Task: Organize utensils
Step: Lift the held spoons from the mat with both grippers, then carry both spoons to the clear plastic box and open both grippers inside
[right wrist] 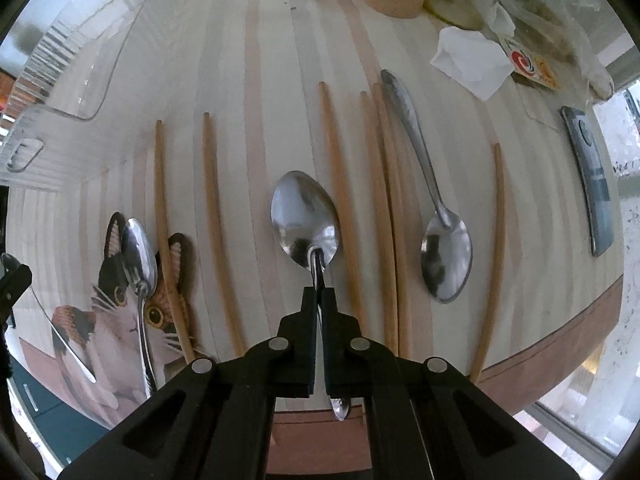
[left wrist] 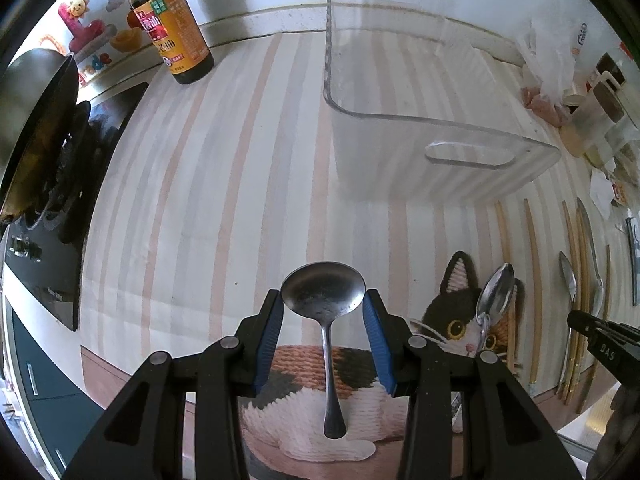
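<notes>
Currently both grippers hold spoons, pick-up step.
Left gripper (left wrist: 324, 300) jaws clamp round spoon (left wrist: 323, 289); right gripper (right wrist: 319, 294) jaws pinch oval spoon (right wrist: 305, 218); next likely clear bin (left wrist: 436, 120), 1 o'clock.

The left gripper (left wrist: 323, 304) holds a round spoon (left wrist: 323, 292) by its bowl, between the blue fingers (left wrist: 269, 344). Its handle points toward the camera, above a cat picture (left wrist: 452, 320) on the striped worktop (left wrist: 224, 184). A clear bin (left wrist: 420, 120) stands beyond. A sauce bottle (left wrist: 172, 28) stands far left. Chopsticks (left wrist: 534, 280) lie at right.
</notes>
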Demonstrator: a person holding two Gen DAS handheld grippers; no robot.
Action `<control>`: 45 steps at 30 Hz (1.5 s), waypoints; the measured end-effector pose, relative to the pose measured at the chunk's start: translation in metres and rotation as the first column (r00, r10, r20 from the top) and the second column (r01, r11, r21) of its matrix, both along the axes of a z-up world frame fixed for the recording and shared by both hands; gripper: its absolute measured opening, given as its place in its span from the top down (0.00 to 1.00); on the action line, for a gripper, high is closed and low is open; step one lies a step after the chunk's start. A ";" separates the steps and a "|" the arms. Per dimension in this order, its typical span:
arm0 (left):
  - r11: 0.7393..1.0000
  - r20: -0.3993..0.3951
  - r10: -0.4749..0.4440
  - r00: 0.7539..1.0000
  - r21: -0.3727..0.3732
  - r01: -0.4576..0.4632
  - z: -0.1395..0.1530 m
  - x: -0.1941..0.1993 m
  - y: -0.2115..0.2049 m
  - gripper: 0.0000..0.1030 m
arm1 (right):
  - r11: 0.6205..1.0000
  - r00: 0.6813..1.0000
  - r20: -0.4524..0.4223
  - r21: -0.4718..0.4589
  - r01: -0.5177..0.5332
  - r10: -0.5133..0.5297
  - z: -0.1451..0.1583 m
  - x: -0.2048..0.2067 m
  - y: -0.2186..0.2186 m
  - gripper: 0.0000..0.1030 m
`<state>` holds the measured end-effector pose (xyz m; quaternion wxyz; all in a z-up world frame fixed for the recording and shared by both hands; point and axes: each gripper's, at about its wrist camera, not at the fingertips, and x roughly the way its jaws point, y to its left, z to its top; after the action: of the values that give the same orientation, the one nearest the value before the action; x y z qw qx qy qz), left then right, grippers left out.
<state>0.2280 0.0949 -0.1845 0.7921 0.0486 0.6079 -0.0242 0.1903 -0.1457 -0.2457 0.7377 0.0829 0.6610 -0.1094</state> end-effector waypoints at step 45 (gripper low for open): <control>0.965 -0.001 0.138 0.990 -0.226 -0.135 0.031 0.001 0.044 0.72 | 0.990 0.967 0.254 0.142 -0.018 -0.019 0.105 -0.004 -0.017 0.98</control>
<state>0.2286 0.1389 -0.1537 0.7969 -0.0836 0.5971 -0.0381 0.1858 -0.1625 -0.1405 0.8086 0.1489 0.5670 -0.0503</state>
